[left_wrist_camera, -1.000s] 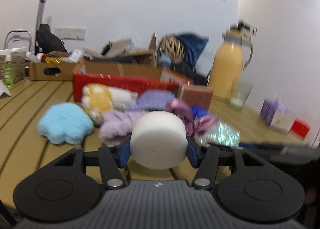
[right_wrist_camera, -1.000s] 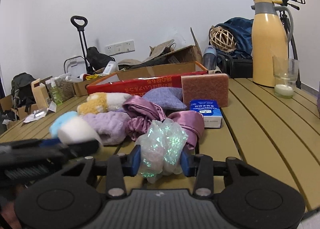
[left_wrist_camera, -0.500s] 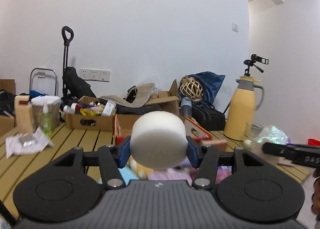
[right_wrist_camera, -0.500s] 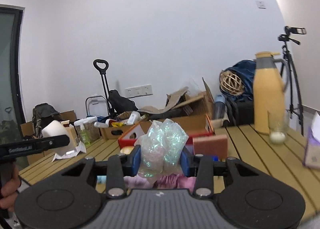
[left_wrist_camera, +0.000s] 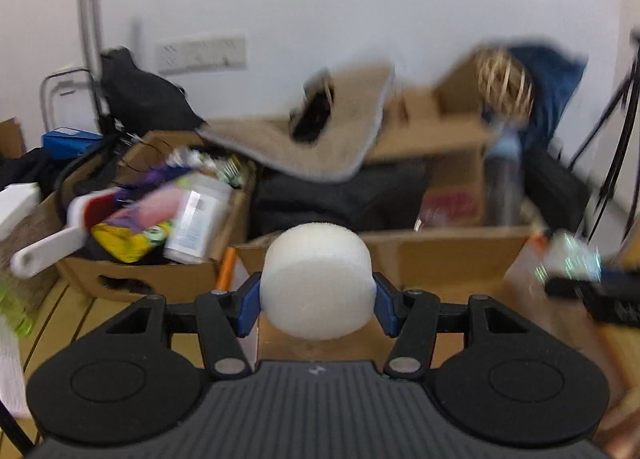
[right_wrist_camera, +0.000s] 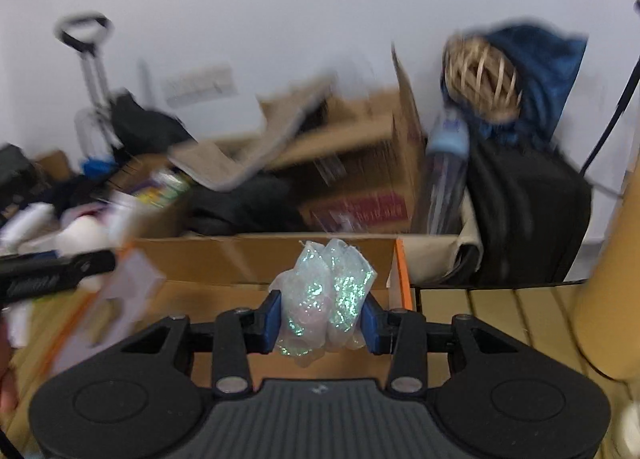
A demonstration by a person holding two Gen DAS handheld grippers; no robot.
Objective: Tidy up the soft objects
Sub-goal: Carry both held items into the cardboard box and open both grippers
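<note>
A white foam cylinder [left_wrist_camera: 318, 279] sits between the blue pads of my left gripper [left_wrist_camera: 318, 301], which is shut on it. Below and ahead of it lies an open cardboard box [left_wrist_camera: 440, 255] with an orange rim. My right gripper [right_wrist_camera: 323, 317] is shut on a glittery iridescent soft bundle [right_wrist_camera: 324, 291] above the same cardboard box [right_wrist_camera: 248, 259]. In the right wrist view the left gripper [right_wrist_camera: 56, 271] shows at the left with the foam cylinder [right_wrist_camera: 80, 235]. In the left wrist view the right gripper [left_wrist_camera: 580, 283] shows blurred at the right.
Behind the box stand more cardboard boxes: a cluttered box [left_wrist_camera: 152, 279] of bottles and packets on the left, and a larger box [right_wrist_camera: 360, 163] draped with a beige mat [left_wrist_camera: 320, 147]. A yellow flask [right_wrist_camera: 608, 259] stands at the right on the slatted table [right_wrist_camera: 500, 307]. A black bag [right_wrist_camera: 528, 219] sits behind.
Both grippers have lifted away from the pile of soft things and swung forward over the orange-rimmed box, each keeping its load. The pile has dropped out of view.
</note>
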